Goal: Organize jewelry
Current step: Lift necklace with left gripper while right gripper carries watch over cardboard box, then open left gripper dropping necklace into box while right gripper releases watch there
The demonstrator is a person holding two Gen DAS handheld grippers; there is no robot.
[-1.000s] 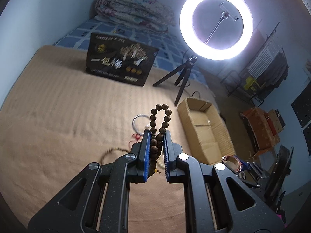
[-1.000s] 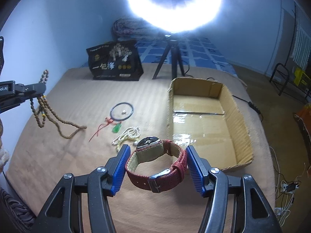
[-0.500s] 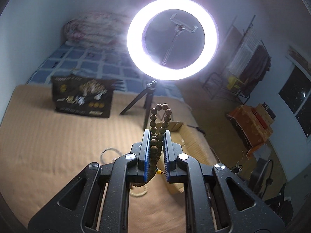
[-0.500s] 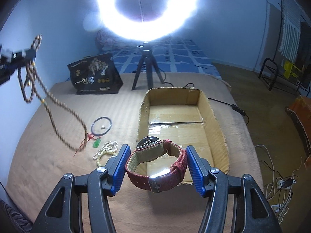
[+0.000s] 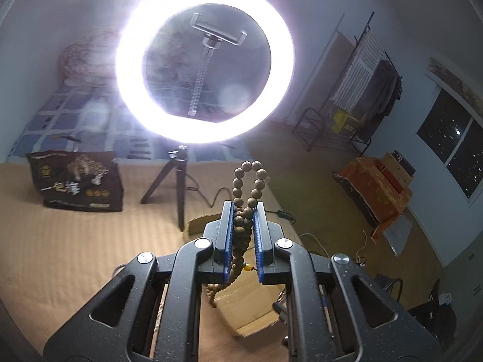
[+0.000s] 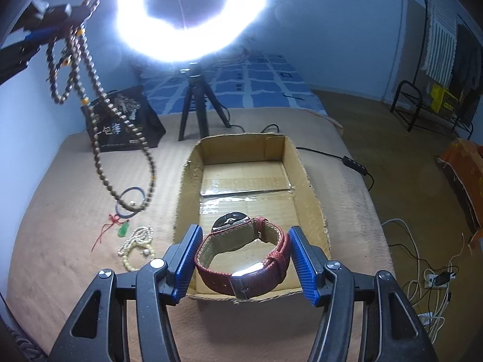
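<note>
My left gripper (image 5: 244, 211) is shut on a long string of brown wooden beads (image 5: 241, 226) and holds it high in the air; in the right wrist view the beads (image 6: 99, 138) hang in a long loop left of the box. My right gripper (image 6: 243, 250) is shut on a red-strapped watch (image 6: 241, 253) just above the near end of the open cardboard box (image 6: 308, 181). On the tan mat lie a dark bangle (image 6: 131, 201), a green pendant on red cord (image 6: 124, 230) and a cream bead bracelet (image 6: 137, 244).
A ring light on a small tripod (image 6: 193, 102) stands behind the box, next to a black printed bag (image 6: 120, 123). A cable with a switch (image 6: 353, 163) runs off the mat's right side. Cords and a power strip (image 6: 434, 277) lie on the floor.
My left gripper has risen and swung toward the box, lifting the beads off the mat. My right gripper has carried the watch forward over the box's near end.
</note>
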